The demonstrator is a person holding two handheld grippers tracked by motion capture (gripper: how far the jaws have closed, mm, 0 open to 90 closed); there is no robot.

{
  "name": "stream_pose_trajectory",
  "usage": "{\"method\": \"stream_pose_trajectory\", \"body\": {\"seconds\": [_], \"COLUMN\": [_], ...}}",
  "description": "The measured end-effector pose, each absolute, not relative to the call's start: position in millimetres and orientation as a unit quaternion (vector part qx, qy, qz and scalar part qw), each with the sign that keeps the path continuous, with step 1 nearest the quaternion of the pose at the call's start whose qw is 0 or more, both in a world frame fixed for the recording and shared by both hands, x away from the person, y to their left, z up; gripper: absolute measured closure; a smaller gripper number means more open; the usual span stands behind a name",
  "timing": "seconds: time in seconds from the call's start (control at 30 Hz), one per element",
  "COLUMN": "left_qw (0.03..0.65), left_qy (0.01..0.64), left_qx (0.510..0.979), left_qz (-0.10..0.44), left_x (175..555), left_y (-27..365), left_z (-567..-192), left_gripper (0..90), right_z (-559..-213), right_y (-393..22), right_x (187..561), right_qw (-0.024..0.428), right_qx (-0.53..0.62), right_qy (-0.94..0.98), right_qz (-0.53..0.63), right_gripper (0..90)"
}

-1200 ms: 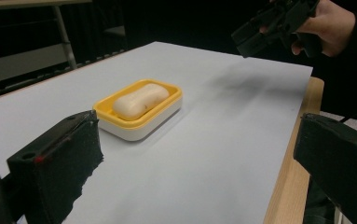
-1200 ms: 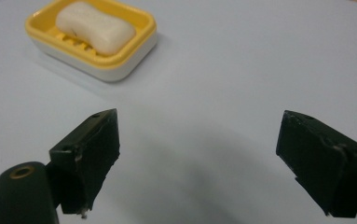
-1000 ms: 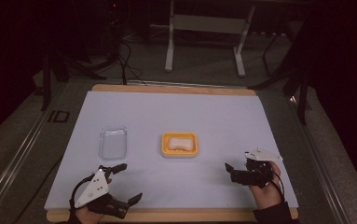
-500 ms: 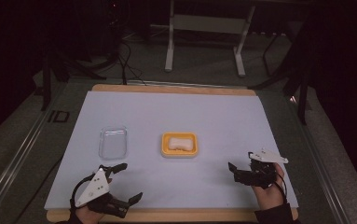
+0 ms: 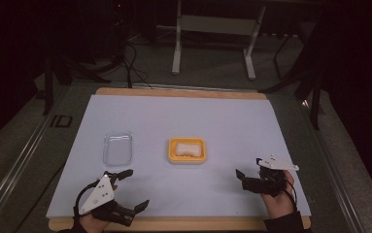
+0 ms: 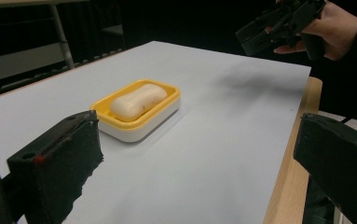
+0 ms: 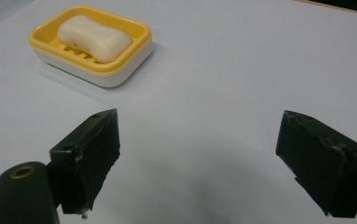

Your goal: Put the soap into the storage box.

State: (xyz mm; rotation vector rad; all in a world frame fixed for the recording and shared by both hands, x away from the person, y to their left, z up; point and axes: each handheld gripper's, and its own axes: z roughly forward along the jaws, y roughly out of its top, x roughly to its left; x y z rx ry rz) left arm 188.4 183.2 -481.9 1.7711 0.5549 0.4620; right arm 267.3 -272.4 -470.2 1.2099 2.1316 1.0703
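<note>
On the one table sit one clear lid, one yellow dish at the middle and one soap in it; both the left gripper and right gripper gape wide, empty, so approach the soap level and squarely

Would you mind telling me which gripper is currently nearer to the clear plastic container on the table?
Left. The left gripper sits just in front of the clear container, toward the person, while the right gripper is across the table, beyond the yellow soap dish.
</note>
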Motion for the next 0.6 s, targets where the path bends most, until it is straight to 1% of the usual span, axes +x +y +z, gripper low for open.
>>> {"method": "stream_pose_trajectory", "body": {"seconds": [0.6], "left_qw": [0.575], "left_qy": [0.236], "left_qx": [0.757], "left_qz": [0.198], "left_x": [188.1], "left_y": [182.9], "left_z": [-481.9], "left_gripper": [1.1], "right_z": [-472.2], "right_y": [-275.8], "right_x": [270.0], "right_qw": [0.231], "right_qx": [0.448], "right_qy": [0.774], "right_qz": [0.384], "right_gripper": [13.6]}}
